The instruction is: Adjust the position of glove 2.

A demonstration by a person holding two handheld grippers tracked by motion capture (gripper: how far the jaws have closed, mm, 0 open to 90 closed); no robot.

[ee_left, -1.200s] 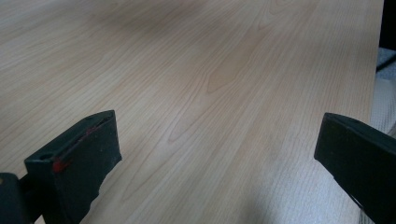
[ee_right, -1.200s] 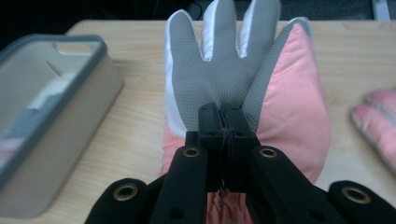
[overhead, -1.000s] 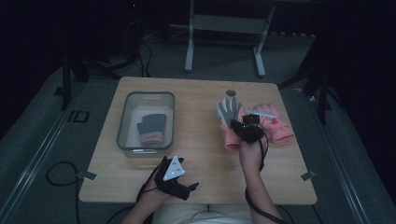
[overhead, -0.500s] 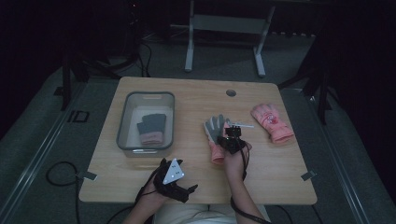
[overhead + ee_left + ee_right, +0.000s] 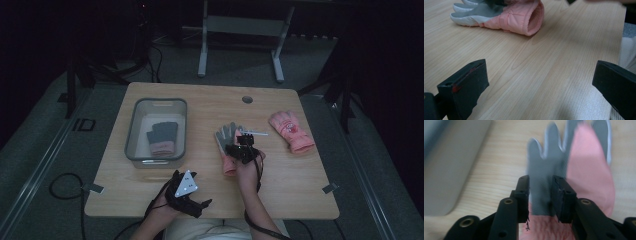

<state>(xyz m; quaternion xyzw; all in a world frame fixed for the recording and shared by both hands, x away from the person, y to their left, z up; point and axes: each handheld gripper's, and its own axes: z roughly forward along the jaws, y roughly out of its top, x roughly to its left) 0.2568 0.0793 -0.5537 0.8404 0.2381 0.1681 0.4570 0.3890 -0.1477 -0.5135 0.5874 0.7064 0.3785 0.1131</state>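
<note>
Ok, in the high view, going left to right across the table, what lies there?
Clear bin with a dark glove inside → grey-and-pink glove under the right tool → pink glove.

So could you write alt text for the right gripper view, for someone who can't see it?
A pink glove with grey fingers lies on a wooden table, one grey finger between the two black jaws of the right tongs, which have just been opening. The edge of a grey tub shows blurred at the left.
</note>
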